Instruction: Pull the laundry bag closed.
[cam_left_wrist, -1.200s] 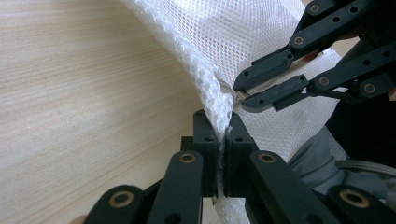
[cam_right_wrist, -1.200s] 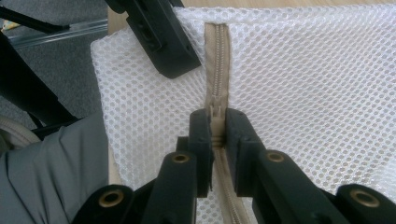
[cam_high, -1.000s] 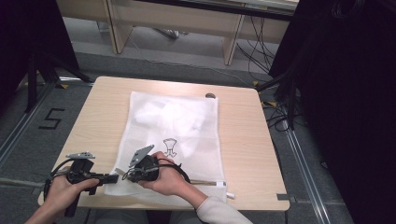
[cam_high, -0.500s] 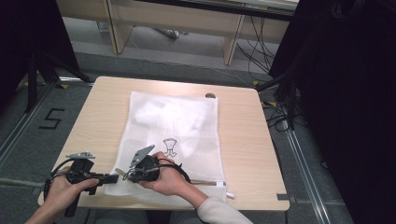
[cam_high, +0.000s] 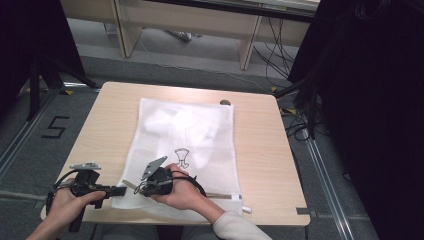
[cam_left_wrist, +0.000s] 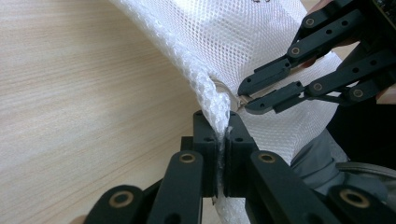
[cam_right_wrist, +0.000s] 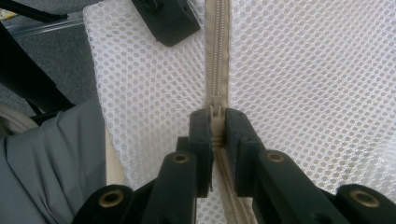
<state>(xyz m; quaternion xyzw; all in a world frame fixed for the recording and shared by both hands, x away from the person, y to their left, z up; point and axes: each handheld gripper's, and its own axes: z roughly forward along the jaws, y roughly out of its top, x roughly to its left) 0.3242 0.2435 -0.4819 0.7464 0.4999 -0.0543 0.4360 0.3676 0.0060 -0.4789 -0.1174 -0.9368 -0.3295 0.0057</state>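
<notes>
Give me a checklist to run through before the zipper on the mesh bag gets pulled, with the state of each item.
1. Left tool clamped on the edge of the white mesh laundry bag: ok.
2. Right tool shut on the small metal zipper pull: ok.
3. Beige zipper tape lies straight ahead of the pull: ok.
4. Bag lies flat on the light wooden table: ok, apart from the lifted corner.
5. White cloth inside away from the zipper: ok.
6. How far the zipper is already open: cannot tell.
</notes>
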